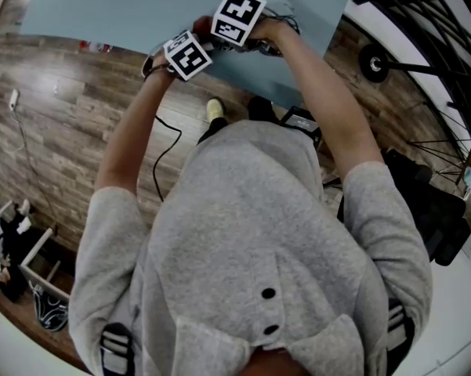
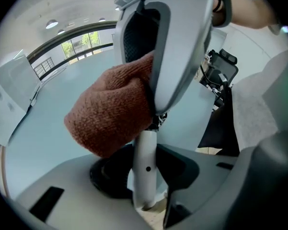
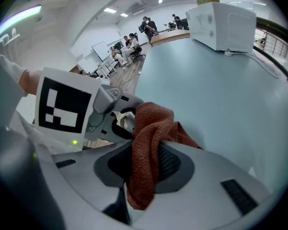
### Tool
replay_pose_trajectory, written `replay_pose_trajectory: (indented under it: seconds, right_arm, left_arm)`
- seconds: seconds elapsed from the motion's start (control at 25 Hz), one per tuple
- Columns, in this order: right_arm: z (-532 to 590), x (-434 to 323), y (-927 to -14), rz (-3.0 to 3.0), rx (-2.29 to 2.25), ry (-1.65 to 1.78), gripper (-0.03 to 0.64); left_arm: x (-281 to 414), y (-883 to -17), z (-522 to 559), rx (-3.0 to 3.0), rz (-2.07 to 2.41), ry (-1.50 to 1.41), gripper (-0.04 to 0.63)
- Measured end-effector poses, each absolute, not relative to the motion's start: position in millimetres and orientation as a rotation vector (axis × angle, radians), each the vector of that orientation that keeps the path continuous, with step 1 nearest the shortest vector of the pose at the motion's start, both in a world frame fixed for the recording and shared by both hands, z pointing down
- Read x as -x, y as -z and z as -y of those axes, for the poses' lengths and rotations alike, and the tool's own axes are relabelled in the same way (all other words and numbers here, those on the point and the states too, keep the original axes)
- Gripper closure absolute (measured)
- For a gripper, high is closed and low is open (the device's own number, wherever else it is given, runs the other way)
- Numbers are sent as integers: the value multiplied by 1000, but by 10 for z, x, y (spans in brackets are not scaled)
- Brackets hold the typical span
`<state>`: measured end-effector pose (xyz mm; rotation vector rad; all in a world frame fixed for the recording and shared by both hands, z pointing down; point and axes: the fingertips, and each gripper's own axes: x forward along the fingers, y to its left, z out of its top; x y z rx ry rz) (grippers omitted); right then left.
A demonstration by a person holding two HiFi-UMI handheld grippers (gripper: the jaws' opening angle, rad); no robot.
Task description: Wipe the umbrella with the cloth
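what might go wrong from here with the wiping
The cloth is only pinched as a bunched fold in the right tongs, with a loose wad beyond them; dragging might pull it out.
The left tongs clamp a thin white shaft, and the right gripper's body sits right against it; a bump could shift that grip.
A black cable lies on the floor near the person's feet, a possible snag.

Bright, even indoor light, shadows faint. Ceiling lights (image 3: 110, 10) glare far beyond the right jaws; windows (image 2: 79, 44) wash out beyond the left jaws. Gripper views fisheye, corners black. Cloth (image 2: 110, 111) just above the left jaws is soft-focused.
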<state>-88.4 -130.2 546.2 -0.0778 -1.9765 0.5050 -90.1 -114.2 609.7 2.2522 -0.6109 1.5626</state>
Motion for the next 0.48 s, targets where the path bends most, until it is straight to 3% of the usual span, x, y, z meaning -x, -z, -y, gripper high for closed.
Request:
replay_pose_trajectory:
  seconds: [0.48]
  right_arm:
    - [801, 469, -5569, 2004, 151, -549, 512]
  left_arm:
    - [872, -6095, 1122, -2268, 586, -1554, 437]
